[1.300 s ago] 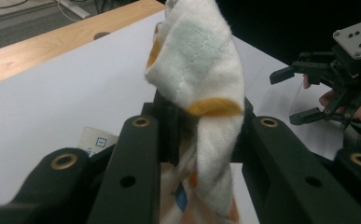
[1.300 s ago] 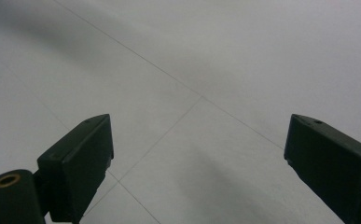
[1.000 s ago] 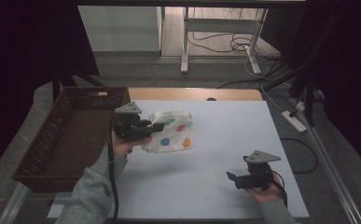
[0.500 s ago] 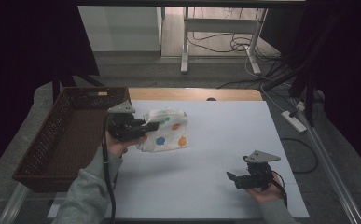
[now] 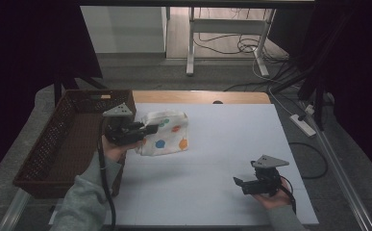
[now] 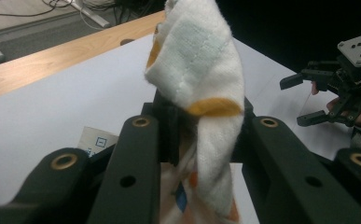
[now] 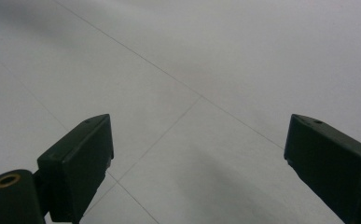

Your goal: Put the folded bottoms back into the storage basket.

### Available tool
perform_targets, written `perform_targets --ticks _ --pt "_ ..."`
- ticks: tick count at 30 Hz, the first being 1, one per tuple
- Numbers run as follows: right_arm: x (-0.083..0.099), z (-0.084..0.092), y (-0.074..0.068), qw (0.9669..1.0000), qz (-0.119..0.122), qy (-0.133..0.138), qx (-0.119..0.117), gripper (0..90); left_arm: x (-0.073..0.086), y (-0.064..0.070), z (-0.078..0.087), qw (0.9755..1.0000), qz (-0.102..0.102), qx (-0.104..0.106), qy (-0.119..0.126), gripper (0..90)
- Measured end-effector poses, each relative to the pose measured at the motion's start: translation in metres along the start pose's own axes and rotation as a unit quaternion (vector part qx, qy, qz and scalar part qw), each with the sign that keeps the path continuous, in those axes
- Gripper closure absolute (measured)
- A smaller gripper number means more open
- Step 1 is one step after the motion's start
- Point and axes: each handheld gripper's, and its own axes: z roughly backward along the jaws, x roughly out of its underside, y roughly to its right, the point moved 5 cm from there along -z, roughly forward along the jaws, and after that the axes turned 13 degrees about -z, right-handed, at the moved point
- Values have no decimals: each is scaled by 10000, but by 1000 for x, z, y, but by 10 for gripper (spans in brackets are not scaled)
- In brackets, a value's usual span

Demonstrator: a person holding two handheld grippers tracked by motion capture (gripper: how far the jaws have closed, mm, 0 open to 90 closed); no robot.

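Grey sleeves frame the near edge of the white table (image 5: 212, 144), where a person works a gripper in each hand. Nearest, at the right, the right gripper (image 5: 243, 184) rests low over the tabletop in the same spot as a second ago, its jaws spread wide with nothing but bare white surface between them. Farther in, at the left, the left gripper (image 5: 151, 129) is clamped on one end of a white cloth with orange and blue dots (image 5: 167, 137); in the left gripper view the fabric (image 6: 201, 70) rises in a fold from between the two black jaws, pinched tight. Compared with a second ago, that hand has drawn the cloth a little toward the left, and the bundle now lies bunched on the table close to the brown wicker basket (image 5: 63, 144), which sits at the table's left edge. A small printed card (image 6: 96, 140) shows on the surface just beyond the left gripper's jaws. Beyond the white sheet a strip of bare wooden tabletop (image 5: 198, 97) runs across, and past it table legs and a tangle of cables (image 5: 241, 45) lie on the floor.
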Motion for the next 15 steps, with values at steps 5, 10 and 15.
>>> perform_targets --ticks 5,10,15 --pt "0 0 0 10000 1 -5 3 80 2 -2 4 10000 29 -34 11 722" --pt "0 0 0 10000 -3 -4 2 81 3 -3 8 10000 47 -59 21 722" --pt "0 0 0 10000 -5 -10 6 81 4 -5 13 9999 60 -94 50 722"
